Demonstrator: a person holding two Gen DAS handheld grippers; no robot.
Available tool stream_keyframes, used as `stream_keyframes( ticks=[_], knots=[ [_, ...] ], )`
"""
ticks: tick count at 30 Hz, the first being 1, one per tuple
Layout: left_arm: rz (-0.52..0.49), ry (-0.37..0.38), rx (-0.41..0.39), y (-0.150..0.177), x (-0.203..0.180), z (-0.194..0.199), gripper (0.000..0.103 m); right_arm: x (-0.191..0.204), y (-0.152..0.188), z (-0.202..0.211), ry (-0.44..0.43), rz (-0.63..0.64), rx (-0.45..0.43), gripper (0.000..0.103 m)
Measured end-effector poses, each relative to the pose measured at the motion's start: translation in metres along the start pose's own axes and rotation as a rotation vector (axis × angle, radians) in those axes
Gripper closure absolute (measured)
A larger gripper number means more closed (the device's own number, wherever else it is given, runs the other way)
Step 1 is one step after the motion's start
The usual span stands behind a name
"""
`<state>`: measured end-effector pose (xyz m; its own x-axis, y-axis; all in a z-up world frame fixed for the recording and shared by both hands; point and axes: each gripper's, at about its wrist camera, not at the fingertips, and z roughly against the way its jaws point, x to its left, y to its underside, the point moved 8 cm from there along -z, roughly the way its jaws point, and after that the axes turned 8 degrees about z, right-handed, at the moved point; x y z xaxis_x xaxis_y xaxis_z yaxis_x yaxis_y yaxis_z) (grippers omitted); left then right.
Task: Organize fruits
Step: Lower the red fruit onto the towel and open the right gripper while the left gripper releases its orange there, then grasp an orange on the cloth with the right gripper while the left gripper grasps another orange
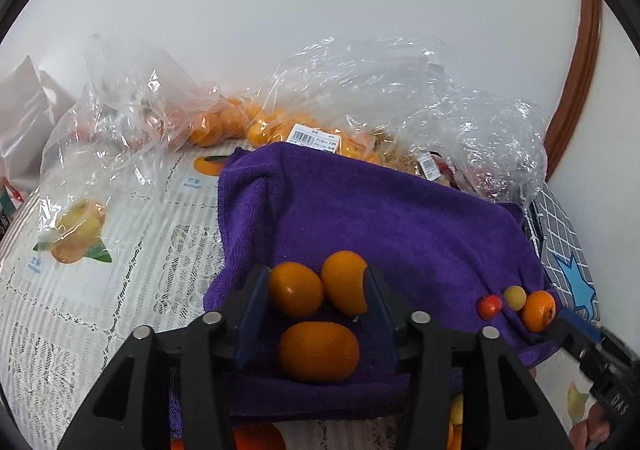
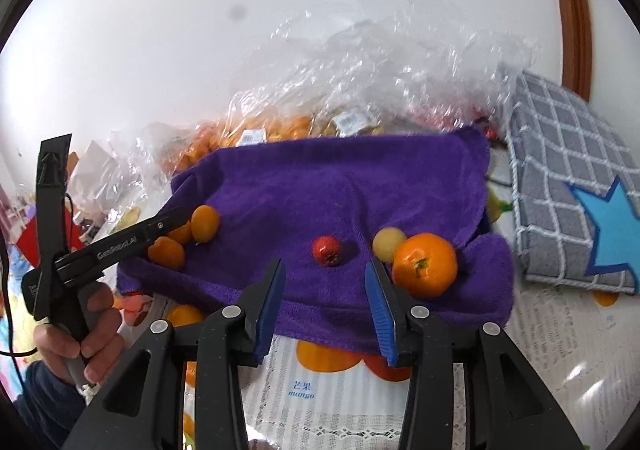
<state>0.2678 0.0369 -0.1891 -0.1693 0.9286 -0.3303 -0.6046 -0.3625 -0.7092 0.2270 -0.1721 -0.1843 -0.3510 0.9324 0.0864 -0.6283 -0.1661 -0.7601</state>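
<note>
Three kumquats (image 1: 316,314) grouped on purple towel (image 1: 400,218) between my left gripper (image 1: 316,290), jaws released. Right gripper (image 2: 326,282) parted, empty, near hawthorn (image 2: 327,250), tangerine (image 2: 425,265). Bagged fruit (image 1: 224,122) remains unsorted.

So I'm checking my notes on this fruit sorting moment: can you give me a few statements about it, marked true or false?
1. Three kumquats lie grouped on the purple towel. True.
2. The right gripper is clamped on the small red fruit. False: its jaws are open, with the fruit beyond them.
3. The mandarin touches the pale yellow fruit. True.
4. The towel is green. False: purple.
</note>
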Motion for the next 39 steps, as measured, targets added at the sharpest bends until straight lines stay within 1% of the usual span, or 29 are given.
stream_keyframes(
  ticks=[3, 6, 7, 9, 11, 14, 16, 21, 25, 28, 30, 31, 34, 37, 39],
  knots=[
    [-0.002, 0.002, -0.019, 0.000, -0.001, 0.005, 0.055, -0.006, -0.005, 0.007, 0.071, -0.004, -0.045, 0.061],
    [0.006, 0.004, -0.065, -0.004, 0.002, 0.016, 0.055, -0.012, -0.006, 0.010, 0.113, -0.024, -0.048, 0.061],
    [0.008, 0.015, -0.081, -0.005, 0.002, 0.021, 0.055, -0.014, -0.005, 0.009, 0.111, -0.028, -0.041, 0.061],
    [0.008, 0.054, -0.096, -0.005, 0.001, 0.029, 0.056, -0.013, -0.001, 0.008, 0.086, -0.034, -0.014, 0.061],
    [0.006, 0.063, -0.105, -0.004, 0.001, 0.036, 0.056, -0.010, 0.004, 0.012, 0.064, -0.041, -0.001, 0.061],
    [0.008, 0.093, -0.096, -0.001, 0.000, 0.044, 0.056, 0.000, 0.019, 0.025, 0.002, -0.063, 0.019, 0.061],
    [0.006, 0.100, -0.098, 0.001, 0.000, 0.049, 0.056, 0.012, 0.030, 0.033, -0.043, -0.058, 0.049, 0.061],
    [-0.008, 0.100, -0.108, 0.006, 0.004, 0.060, 0.056, 0.041, 0.063, 0.047, -0.107, -0.048, 0.108, 0.061],
    [-0.006, 0.110, -0.104, 0.013, 0.011, 0.071, 0.056, 0.058, 0.086, 0.048, -0.141, -0.058, 0.147, 0.061],
    [-0.026, 0.119, -0.092, 0.021, 0.011, 0.077, 0.056, 0.066, 0.098, 0.043, -0.112, -0.057, 0.182, 0.061],
    [-0.035, 0.134, -0.077, 0.025, 0.010, 0.079, 0.056, 0.068, 0.103, 0.036, -0.092, -0.067, 0.205, 0.064],
    [-0.034, 0.144, -0.067, 0.028, 0.010, 0.080, 0.056, 0.068, 0.102, 0.035, -0.076, -0.062, 0.201, 0.069],
    [-0.034, 0.176, -0.043, 0.033, 0.008, 0.081, 0.056, 0.067, 0.101, 0.037, -0.061, -0.046, 0.194, 0.069],
    [-0.040, 0.207, -0.015, 0.039, 0.001, 0.081, 0.056, 0.051, 0.095, 0.043, 0.016, -0.016, 0.172, 0.069],
    [-0.053, 0.219, 0.007, 0.045, -0.003, 0.079, 0.056, 0.034, 0.091, 0.046, 0.091, 0.010, 0.157, 0.069]
  ],
)
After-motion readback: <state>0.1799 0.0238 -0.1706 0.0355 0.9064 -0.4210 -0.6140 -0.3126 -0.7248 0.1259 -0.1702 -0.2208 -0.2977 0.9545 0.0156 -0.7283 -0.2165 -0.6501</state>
